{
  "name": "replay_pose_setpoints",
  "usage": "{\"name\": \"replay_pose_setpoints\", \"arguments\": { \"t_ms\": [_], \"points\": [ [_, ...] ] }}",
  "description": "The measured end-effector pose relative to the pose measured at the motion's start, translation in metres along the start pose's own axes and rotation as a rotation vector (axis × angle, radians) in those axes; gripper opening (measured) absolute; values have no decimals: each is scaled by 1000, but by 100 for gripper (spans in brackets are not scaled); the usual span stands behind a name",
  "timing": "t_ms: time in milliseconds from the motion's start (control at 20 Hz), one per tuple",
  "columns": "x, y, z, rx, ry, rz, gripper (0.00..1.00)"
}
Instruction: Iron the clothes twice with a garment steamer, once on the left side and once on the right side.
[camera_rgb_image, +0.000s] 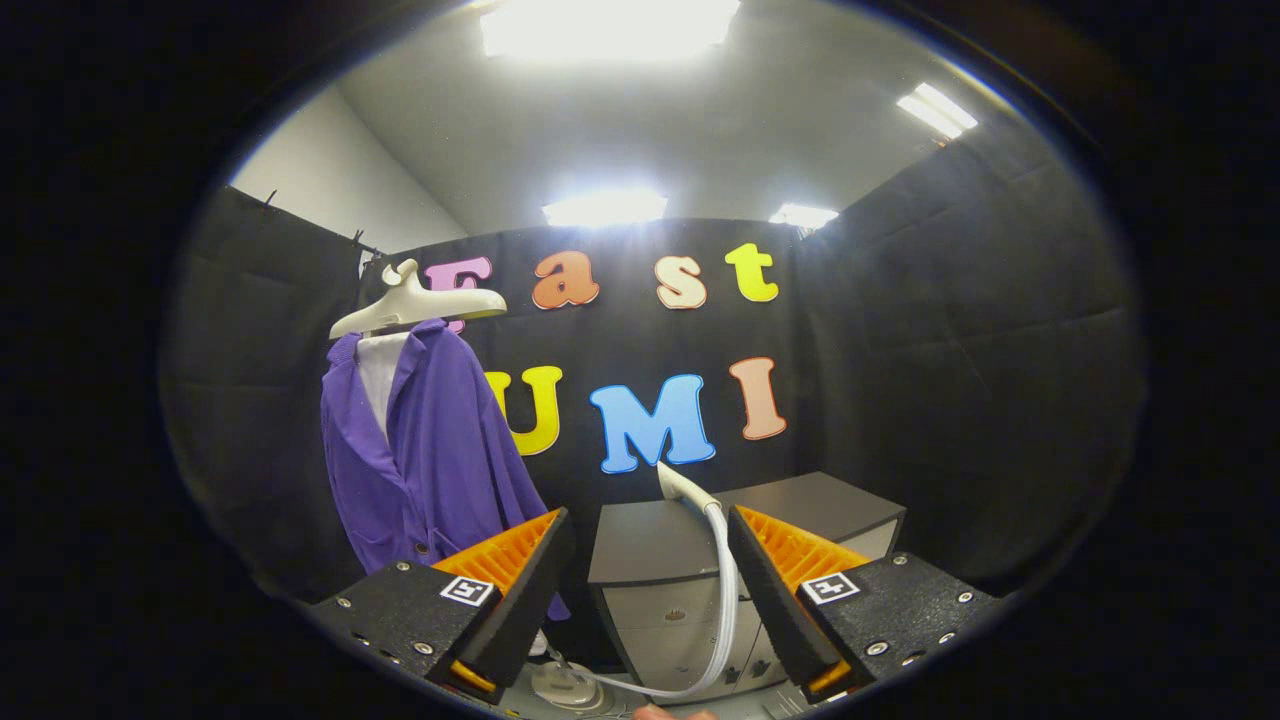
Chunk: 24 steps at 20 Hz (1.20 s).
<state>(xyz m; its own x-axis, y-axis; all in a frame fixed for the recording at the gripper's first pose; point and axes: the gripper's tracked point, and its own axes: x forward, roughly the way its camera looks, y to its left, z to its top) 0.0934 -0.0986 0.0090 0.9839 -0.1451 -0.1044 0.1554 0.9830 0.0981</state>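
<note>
A purple jacket (430, 450) hangs on a cream hanger (415, 305) atop a stand, ahead and left of my fingers. The garment steamer's white head (685, 488) sticks up just beyond my right finger, resting at the top of the grey cabinet, and its white hose (725, 610) runs down between the fingers to a round base (565, 685) on the floor. My gripper (650, 535) is open, with a wide gap between the fingers and nothing pressed between them. The steamer head lies slightly ahead of the gap.
A grey cabinet (650, 570) with a flat top stands just beyond the fingers, right of the jacket. Black cloth walls close the booth behind and on both sides. A fingertip of a person (665, 713) shows below the hose.
</note>
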Motion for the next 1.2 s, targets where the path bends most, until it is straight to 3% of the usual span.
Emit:
{"name": "replay_pose_setpoints", "arguments": {
  "t_ms": [450,950,1200],
  "points": [
    [161,-62,-21,125,147,-29,93],
    [305,-86,-73,378,371,96,94],
    [353,-86,-110,472,525,175,95]
  ]
}}
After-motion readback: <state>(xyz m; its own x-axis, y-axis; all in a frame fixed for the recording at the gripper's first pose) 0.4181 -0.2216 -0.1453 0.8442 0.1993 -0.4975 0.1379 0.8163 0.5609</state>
